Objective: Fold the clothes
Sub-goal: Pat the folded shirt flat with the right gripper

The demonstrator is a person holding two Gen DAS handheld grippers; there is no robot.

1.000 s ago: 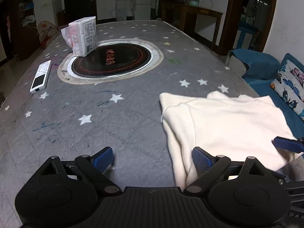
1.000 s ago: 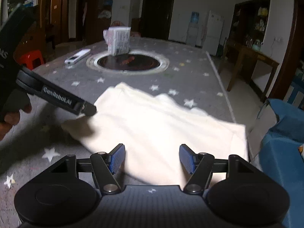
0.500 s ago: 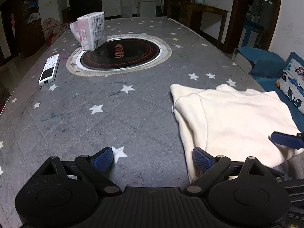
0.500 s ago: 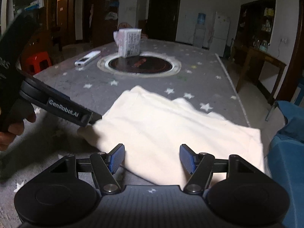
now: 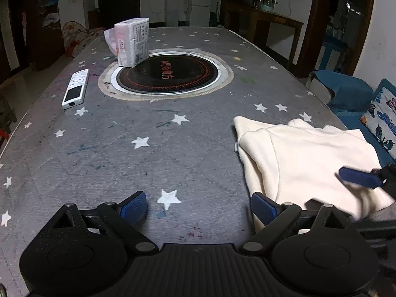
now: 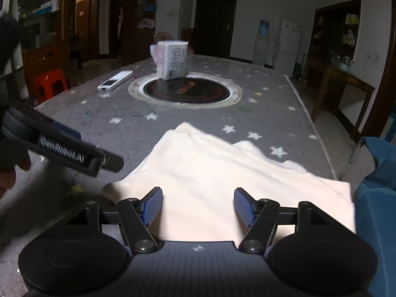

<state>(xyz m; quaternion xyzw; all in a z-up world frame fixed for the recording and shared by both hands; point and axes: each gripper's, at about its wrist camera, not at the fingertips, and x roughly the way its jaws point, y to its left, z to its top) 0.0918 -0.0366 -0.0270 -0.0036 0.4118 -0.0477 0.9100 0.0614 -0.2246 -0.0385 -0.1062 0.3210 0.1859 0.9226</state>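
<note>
A cream garment (image 5: 304, 158) lies folded on the grey star-patterned table, at the right in the left wrist view and in the middle of the right wrist view (image 6: 222, 173). My left gripper (image 5: 198, 205) is open and empty, low over bare table just left of the garment; its right finger is at the garment's near edge. It shows at the left of the right wrist view (image 6: 74, 153). My right gripper (image 6: 198, 206) is open and empty, over the garment's near edge. One of its blue pads (image 5: 356, 177) shows above the cloth in the left wrist view.
A round black hotplate (image 5: 168, 74) sits in the table's middle, with a white tissue pack (image 5: 132, 40) at its far left rim and a white remote (image 5: 75, 89) to its left. A blue sofa with a butterfly cushion (image 5: 381, 121) is right of the table. A red stool (image 6: 49, 84) stands far left.
My left gripper has drawn back and to the left, off the garment. My right gripper has pulled back a little and risen. The garment has stayed put, both grippers open throughout.
</note>
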